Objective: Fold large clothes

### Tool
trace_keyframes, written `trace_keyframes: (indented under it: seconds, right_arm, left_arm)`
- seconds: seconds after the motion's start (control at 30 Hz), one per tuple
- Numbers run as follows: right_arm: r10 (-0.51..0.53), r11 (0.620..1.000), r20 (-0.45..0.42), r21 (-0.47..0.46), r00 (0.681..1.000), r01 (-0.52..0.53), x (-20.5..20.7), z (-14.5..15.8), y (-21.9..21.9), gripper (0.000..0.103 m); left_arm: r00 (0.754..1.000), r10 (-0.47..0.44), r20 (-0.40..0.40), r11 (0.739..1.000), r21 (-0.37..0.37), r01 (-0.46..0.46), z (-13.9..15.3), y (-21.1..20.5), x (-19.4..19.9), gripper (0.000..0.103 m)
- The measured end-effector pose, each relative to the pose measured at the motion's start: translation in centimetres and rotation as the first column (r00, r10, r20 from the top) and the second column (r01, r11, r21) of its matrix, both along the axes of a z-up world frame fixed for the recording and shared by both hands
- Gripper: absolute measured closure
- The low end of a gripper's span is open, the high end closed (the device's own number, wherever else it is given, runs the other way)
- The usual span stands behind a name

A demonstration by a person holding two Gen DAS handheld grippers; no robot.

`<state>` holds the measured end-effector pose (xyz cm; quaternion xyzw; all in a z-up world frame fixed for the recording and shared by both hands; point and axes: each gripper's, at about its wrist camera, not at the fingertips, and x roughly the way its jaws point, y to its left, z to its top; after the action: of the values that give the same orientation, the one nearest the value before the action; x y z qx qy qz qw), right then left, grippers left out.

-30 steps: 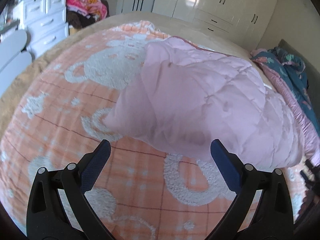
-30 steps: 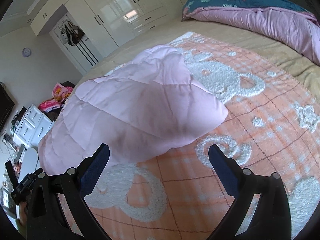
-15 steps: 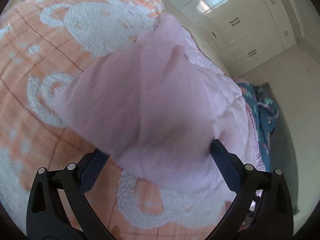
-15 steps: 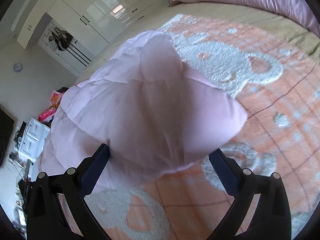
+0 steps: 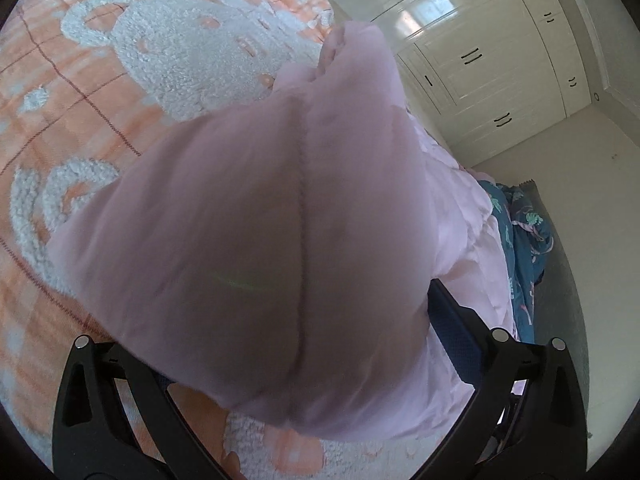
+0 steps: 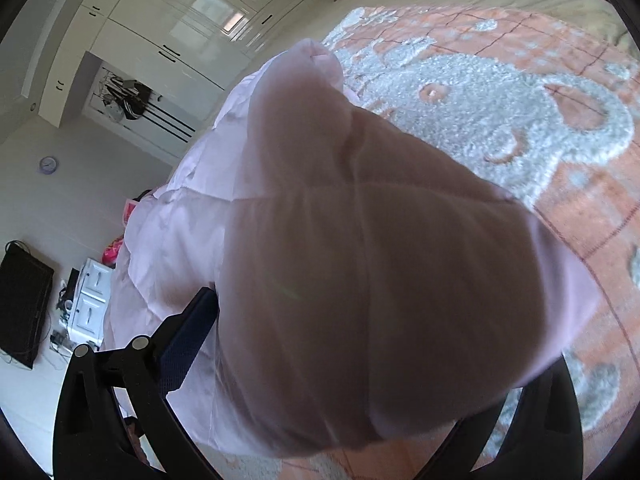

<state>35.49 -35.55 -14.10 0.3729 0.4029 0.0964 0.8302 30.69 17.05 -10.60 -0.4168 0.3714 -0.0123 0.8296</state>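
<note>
Left wrist view showed the pink quilted jacket bulging between the fingers of the left gripper, which stood wide apart; the right finger pad touched the fabric's edge while the other pad was hidden under it, the garment lying on the orange bear blanket. Right wrist view had the same jacket filling the gap of the right gripper, spread wide too, its blue left pad against the cloth and the other finger covered
</note>
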Motion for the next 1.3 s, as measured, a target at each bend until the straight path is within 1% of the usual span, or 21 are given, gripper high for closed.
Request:
trace_keyframes:
  seconds: [0.13, 0.17, 0.23, 0.27, 0.3, 0.33, 0.37, 0.4, 0.43, 0.47, 0.5, 0.6, 0.73, 0.77, 0.87, 1.0, 1.07, 1.23, 1.3]
  right_arm:
    - [0.016, 1.000, 0.014, 0.006, 1.000, -0.016, 0.4, -0.1, 0.1, 0.004]
    - [0.023, 1.000, 0.019, 0.006, 1.000, -0.024, 0.4, -0.1, 0.2, 0.006]
    - [0.042, 0.999, 0.032, 0.012, 0.999, -0.042, 0.5, 0.0, 0.2, 0.016]
    - [0.055, 0.998, 0.043, 0.022, 0.998, -0.056, 0.5, 0.0, 0.3, 0.025]
    - [0.067, 0.997, 0.060, 0.035, 0.996, -0.069, 0.5, 0.2, 0.3, 0.037]
    - [0.071, 0.997, 0.071, 0.029, 0.995, -0.073, 0.4, 0.4, 0.4, 0.040]
    - [0.079, 0.997, 0.086, 0.006, 0.993, -0.080, 0.3, 0.8, 0.6, 0.045]
    - [0.084, 0.997, 0.105, -0.008, 0.991, -0.083, 0.1, 1.2, 0.8, 0.051]
    - [0.088, 0.996, 0.120, -0.019, 0.989, -0.086, 0.0, 1.5, 0.9, 0.054]
    - [0.094, 0.995, 0.143, -0.040, 0.985, -0.089, -0.3, 1.9, 1.2, 0.059]
    - [0.098, 0.995, 0.156, -0.052, 0.983, -0.091, -0.4, 2.2, 1.3, 0.062]
    - [0.117, 0.989, 0.198, -0.107, 0.973, -0.097, -1.2, 3.6, 2.1, 0.067]
    - [0.149, 0.979, 0.232, -0.172, 0.961, -0.110, -1.5, 5.1, 2.7, 0.070]
    - [0.156, 0.976, 0.243, -0.186, 0.957, -0.112, -1.8, 5.6, 2.9, 0.071]
    - [0.200, 0.956, 0.291, -0.267, 0.935, -0.122, -3.1, 7.5, 4.2, 0.072]
    - [0.281, 0.913, 0.345, -0.383, 0.896, -0.140, -5.4, 10.1, 6.2, 0.073]
    - [0.300, 0.901, 0.354, -0.410, 0.886, -0.141, -6.6, 10.7, 6.9, 0.074]
    - [0.318, 0.889, 0.350, -0.433, 0.881, -0.149, -9.4, 11.6, 6.9, 0.074]
    - [0.309, 0.896, 0.355, -0.419, 0.882, -0.146, -10.7, 11.6, 6.5, 0.074]
  left_arm:
    - [1.000, -0.002, 0.007, 1.000, -0.001, 0.002, -0.2, 0.2, 0.4, 0.008]
    - [1.000, -0.004, 0.011, 1.000, -0.003, 0.004, -0.3, 0.2, 0.4, 0.008]
    - [1.000, -0.007, 0.014, 1.000, -0.002, 0.007, -0.3, 0.3, 0.5, 0.009]
    - [1.000, -0.011, 0.020, 1.000, 0.002, 0.011, -0.2, 0.3, 0.4, 0.014]
    - [1.000, -0.015, 0.025, 1.000, 0.006, 0.015, -0.1, 0.2, 0.4, 0.024]
    - [0.999, -0.021, 0.029, 1.000, 0.014, 0.020, 0.1, 0.1, 0.4, 0.028]
    - [0.999, -0.025, 0.034, 0.999, 0.028, 0.024, 0.4, -0.1, 0.3, 0.036]
    - [0.999, -0.032, 0.036, 0.998, 0.058, 0.030, 0.9, -0.4, 0.4, 0.043]
    - [0.999, -0.038, 0.033, 0.995, 0.089, 0.035, 1.3, -0.7, 0.5, 0.046]
    - [0.999, -0.045, 0.030, 0.991, 0.126, 0.041, 1.9, -1.1, 0.4, 0.051]
    - [0.998, -0.047, 0.031, 0.989, 0.144, 0.042, 2.2, -1.3, 0.4, 0.057]
    - [0.998, -0.058, 0.038, 0.976, 0.213, 0.049, 3.3, -2.0, 0.1, 0.067]
    - [0.996, -0.070, 0.063, 0.958, 0.284, 0.049, 5.0, -2.7, -0.4, 0.071]
    - [0.994, -0.077, 0.076, 0.949, 0.312, 0.050, 5.7, -3.1, -0.6, 0.072]
    - [0.990, -0.094, 0.107, 0.932, 0.358, 0.050, 7.2, -3.7, -0.9, 0.074]
    - [0.985, -0.106, 0.138, 0.921, 0.387, 0.045, 9.0, -4.2, -2.1, 0.075]
    - [0.983, -0.108, 0.146, 0.918, 0.393, 0.042, 9.6, -4.2, -2.8, 0.075]
    - [0.981, -0.130, 0.148, 0.909, 0.413, 0.058, 10.2, -4.7, -4.8, 0.075]
    - [0.979, -0.146, 0.146, 0.903, 0.425, 0.071, 10.3, -5.0, -6.1, 0.075]
